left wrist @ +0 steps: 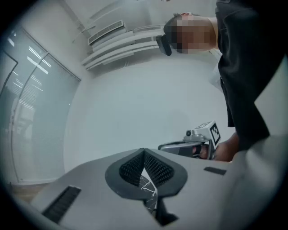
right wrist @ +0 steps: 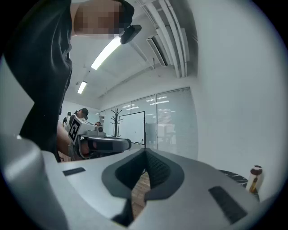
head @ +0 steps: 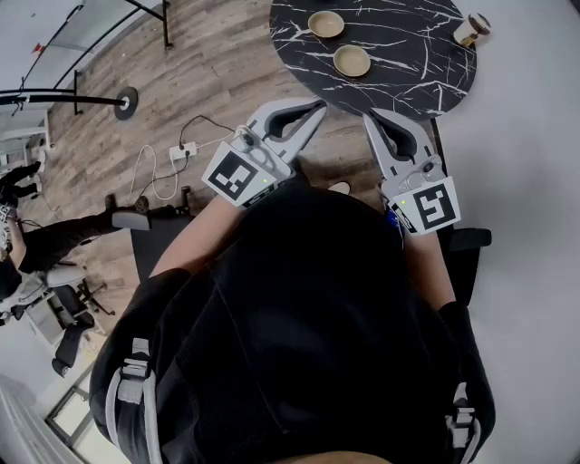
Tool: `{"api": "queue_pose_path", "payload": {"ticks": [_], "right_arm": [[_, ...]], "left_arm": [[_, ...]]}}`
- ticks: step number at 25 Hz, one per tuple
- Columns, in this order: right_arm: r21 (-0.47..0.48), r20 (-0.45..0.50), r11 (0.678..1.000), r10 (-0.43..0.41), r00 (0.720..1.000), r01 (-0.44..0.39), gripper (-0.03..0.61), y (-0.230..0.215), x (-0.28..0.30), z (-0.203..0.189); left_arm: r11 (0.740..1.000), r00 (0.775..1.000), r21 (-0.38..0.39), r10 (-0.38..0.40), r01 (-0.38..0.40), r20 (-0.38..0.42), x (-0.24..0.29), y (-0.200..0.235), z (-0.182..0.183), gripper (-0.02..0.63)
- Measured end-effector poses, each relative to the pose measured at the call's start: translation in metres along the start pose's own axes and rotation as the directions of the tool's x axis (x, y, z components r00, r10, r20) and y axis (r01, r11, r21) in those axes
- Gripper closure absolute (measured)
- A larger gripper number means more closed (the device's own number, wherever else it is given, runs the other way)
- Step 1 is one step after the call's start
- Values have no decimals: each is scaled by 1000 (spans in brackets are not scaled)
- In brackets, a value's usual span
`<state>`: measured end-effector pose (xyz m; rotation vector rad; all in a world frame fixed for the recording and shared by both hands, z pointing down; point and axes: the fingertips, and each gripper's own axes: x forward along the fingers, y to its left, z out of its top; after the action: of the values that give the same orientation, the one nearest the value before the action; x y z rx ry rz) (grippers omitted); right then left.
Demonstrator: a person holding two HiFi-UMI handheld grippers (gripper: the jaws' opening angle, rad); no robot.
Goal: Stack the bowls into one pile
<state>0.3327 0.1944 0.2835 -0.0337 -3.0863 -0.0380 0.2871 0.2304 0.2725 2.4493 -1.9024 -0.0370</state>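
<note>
The round black marble table (head: 426, 63) sits at your 12 o'clock. On it the near small tan bowl (head: 352, 61) has the far small tan bowl (head: 325, 24) at its 11 o'clock, not stacked. Your left gripper (head: 313, 109) and right gripper (head: 370, 118) are both closed and empty. You look to be just starting, so open one and reach for a bowl.

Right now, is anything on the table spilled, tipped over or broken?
Nothing stands out. The far bowl and the near bowl sit upright and apart on the black marble table, not yet stacked. The small bottle stands upright near the table's edge. No spill or crack shows.
</note>
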Motion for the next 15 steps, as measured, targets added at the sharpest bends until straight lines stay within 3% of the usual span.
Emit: {"api": "queue_pose_path", "payload": {"ticks": [15], "right_arm": [[84,47,995,44,998,-48,575,-3,-7,2]], "left_arm": [[998,1000,55,0,0,1,5,-8,6,609]]}}
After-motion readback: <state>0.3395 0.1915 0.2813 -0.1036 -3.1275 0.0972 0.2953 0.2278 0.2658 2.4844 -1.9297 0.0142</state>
